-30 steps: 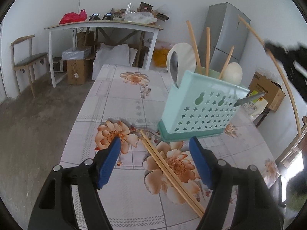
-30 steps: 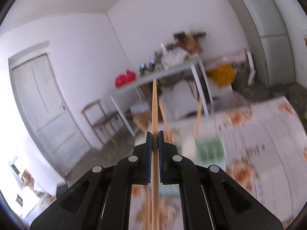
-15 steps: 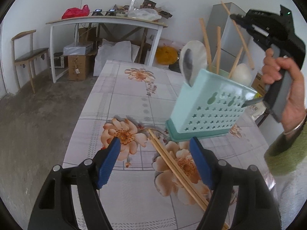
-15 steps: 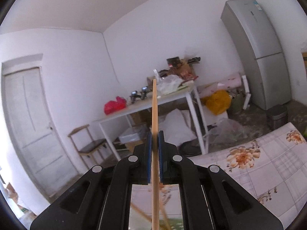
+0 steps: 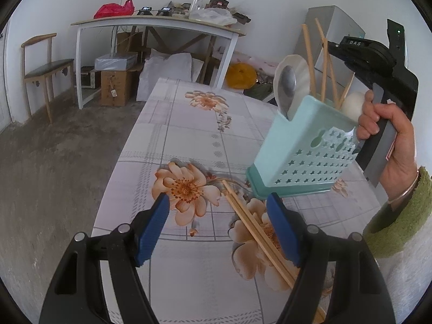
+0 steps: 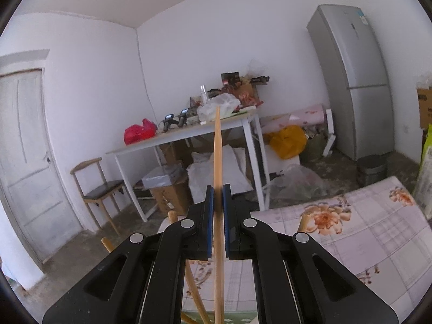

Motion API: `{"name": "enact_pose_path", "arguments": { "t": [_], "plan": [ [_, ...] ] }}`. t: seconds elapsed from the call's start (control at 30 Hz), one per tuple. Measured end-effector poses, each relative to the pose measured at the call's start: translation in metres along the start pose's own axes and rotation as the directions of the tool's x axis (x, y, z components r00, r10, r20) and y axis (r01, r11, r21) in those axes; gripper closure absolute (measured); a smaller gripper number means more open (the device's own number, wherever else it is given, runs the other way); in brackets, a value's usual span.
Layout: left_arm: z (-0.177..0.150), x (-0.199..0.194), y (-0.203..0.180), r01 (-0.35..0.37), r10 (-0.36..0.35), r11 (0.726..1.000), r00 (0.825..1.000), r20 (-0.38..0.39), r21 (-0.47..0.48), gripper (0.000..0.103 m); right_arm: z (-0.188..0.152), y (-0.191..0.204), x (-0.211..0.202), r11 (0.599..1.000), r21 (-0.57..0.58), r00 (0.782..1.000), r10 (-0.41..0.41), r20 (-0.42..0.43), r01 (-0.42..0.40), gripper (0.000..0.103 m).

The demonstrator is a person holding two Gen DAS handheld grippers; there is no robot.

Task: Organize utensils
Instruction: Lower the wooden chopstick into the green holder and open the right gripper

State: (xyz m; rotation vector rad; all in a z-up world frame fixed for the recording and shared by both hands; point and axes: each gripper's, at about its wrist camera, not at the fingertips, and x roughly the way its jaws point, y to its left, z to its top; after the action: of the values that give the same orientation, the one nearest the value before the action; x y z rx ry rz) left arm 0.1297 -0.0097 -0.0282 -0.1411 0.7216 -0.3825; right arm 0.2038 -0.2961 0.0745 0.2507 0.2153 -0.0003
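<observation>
A pale teal utensil holder [image 5: 305, 148] stands on the flowered table [image 5: 189, 124]. It holds a metal spoon [image 5: 287, 83], a white ladle [image 5: 299, 67] and several wooden chopsticks. My right gripper [image 5: 328, 45], carried by a hand [image 5: 388, 140], hangs over the holder's back right. It is shut on one chopstick [image 6: 217, 162], whose lower end points down into the holder. A pair of chopsticks [image 5: 251, 226] lies on the table in front of the holder. My left gripper [image 5: 218, 226] stands open just above them, the pair near its right pad [image 5: 283, 229].
The table's left edge [image 5: 118, 162] drops to a bare concrete floor. Behind stand a white cluttered worktable [image 5: 151, 24], a wooden chair [image 5: 46, 67], boxes and bags, and a grey fridge [image 6: 351, 81]. A green sleeve [image 5: 399, 216] is at the right.
The right gripper has come in from the far right with its chopstick and now hangs over the holder, the stick more upright. The left gripper has barely shifted.
</observation>
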Motion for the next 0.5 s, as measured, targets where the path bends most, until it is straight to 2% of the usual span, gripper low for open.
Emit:
{"name": "enact_pose_path", "arguments": {
  "t": [0.27,0.5],
  "plan": [
    [0.000,-0.002,0.001,-0.002,0.002,1.000,1.000,0.002,-0.002,0.031,-0.003,0.007,-0.008,0.999,-0.041,1.000,-0.003,-0.018,0.002,0.096],
    [-0.001,-0.004,0.000,-0.006,0.006,1.000,1.000,-0.002,-0.002,0.031,-0.009,0.009,-0.040,0.998,-0.066,0.999,0.012,-0.032,-0.014,0.096]
  ]
}}
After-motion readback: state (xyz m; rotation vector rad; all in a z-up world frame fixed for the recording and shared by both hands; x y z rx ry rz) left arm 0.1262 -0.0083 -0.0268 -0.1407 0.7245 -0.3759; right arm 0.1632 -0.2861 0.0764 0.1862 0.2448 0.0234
